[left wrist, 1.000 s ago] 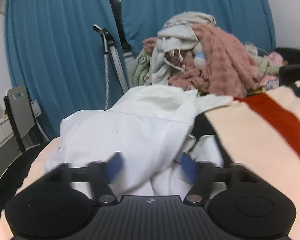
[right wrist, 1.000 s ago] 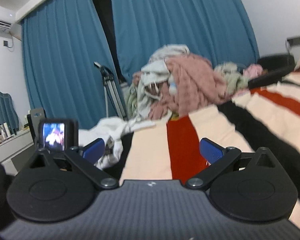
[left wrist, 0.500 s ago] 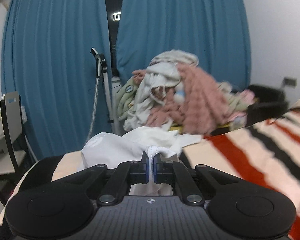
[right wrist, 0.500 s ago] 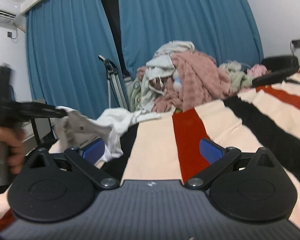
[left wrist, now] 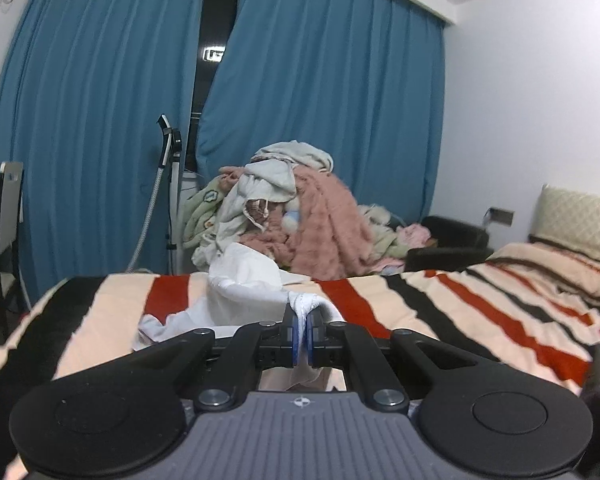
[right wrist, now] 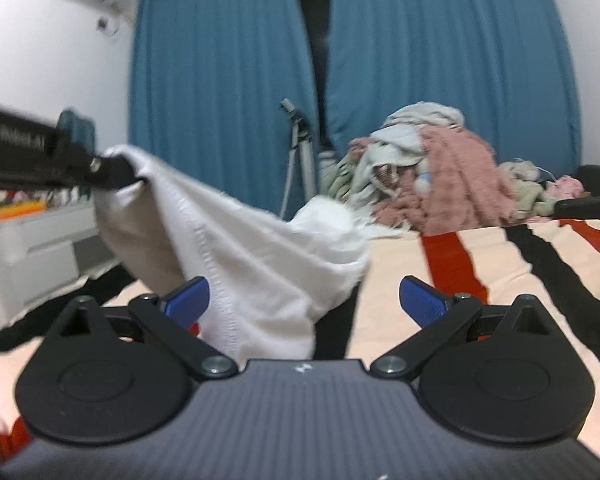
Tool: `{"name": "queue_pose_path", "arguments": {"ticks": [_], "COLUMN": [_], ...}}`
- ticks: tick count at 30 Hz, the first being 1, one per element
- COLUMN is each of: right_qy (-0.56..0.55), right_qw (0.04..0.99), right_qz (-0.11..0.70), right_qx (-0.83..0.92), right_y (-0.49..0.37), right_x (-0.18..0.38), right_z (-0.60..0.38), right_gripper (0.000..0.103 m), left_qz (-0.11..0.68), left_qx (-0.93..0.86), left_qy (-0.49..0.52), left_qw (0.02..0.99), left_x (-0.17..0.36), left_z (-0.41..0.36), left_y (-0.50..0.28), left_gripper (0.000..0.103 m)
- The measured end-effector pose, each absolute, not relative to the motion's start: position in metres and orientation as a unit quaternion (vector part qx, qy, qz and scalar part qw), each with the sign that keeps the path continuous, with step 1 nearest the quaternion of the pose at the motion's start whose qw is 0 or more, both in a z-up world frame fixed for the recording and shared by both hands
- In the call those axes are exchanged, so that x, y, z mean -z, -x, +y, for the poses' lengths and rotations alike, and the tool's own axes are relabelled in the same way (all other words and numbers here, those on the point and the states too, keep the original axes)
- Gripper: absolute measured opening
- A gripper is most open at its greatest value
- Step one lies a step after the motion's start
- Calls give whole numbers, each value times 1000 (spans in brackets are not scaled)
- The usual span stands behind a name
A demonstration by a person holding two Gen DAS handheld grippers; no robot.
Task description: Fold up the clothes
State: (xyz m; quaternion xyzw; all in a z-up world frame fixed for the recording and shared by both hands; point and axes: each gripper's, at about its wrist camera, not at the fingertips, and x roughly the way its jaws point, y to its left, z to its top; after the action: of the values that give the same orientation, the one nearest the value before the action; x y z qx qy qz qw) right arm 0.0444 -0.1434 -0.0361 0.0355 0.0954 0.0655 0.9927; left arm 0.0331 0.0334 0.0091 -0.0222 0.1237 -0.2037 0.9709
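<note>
**White garment lifted off the bed by the left gripper; right gripper waits open**

The striped blanket [left wrist: 440, 300] covers the bed and fills the lower half of both views; beyond its far edge a heap of unfolded laundry [left wrist: 300, 212] sits against the blue curtains [left wrist: 320, 100], with a garment steamer pole [left wrist: 168, 184] just beside it. The white garment [right wrist: 260, 264], a second ago lying spread and rumpled on the blanket under spread jaws, now hangs in the air; one edge is raised toward the left of the right wrist view, and the cloth drapes down in a slack sheet to a bunched part that rests near the far edge of the bed. The left gripper [left wrist: 300, 330] has closed since then and is clenched on a hemmed edge of that garment, the fabric pinched between the blue pads; it has also risen well clear of the blanket. The right gripper [right wrist: 304, 300] has its jaws spread wide and grasps nothing, though the hanging cloth falls just in front of its left finger [right wrist: 188, 300].

Judged from this, the pick-up is done and the folding proper has not begun; the sensible next move seems to be for the right gripper to take a second point on the hanging edge, so the garment can be stretched flat.
</note>
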Motion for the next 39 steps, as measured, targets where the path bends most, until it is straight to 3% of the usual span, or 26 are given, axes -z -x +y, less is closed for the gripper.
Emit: {"name": "queue_pose_path", "arguments": {"ticks": [8, 18, 24, 28, 34, 39], "right_qy": [-14, -146, -131, -115, 17, 46], "right_qw": [987, 983, 967, 966, 981, 981], "right_qz": [136, 79, 194, 194, 11, -51], "right_qx": [-88, 77, 103, 127, 192, 181], "right_y": [-81, -97, -116, -111, -64, -43], "right_x": [67, 48, 74, 74, 18, -5], "right_z": [-118, -203, -203, -204, -186, -181], "right_gripper": [103, 103, 103, 103, 103, 103], "left_qz": [120, 144, 138, 156, 219, 284], "left_qx": [191, 216, 209, 205, 224, 245], "left_qy": [58, 55, 69, 114, 216, 225], "left_qw": [972, 964, 966, 959, 925, 899], "left_x": [13, 30, 27, 24, 36, 60], "left_z": [50, 40, 40, 54, 80, 76], "left_y": [-34, -49, -44, -45, -56, -66], "left_gripper": [4, 4, 4, 4, 5, 10]}}
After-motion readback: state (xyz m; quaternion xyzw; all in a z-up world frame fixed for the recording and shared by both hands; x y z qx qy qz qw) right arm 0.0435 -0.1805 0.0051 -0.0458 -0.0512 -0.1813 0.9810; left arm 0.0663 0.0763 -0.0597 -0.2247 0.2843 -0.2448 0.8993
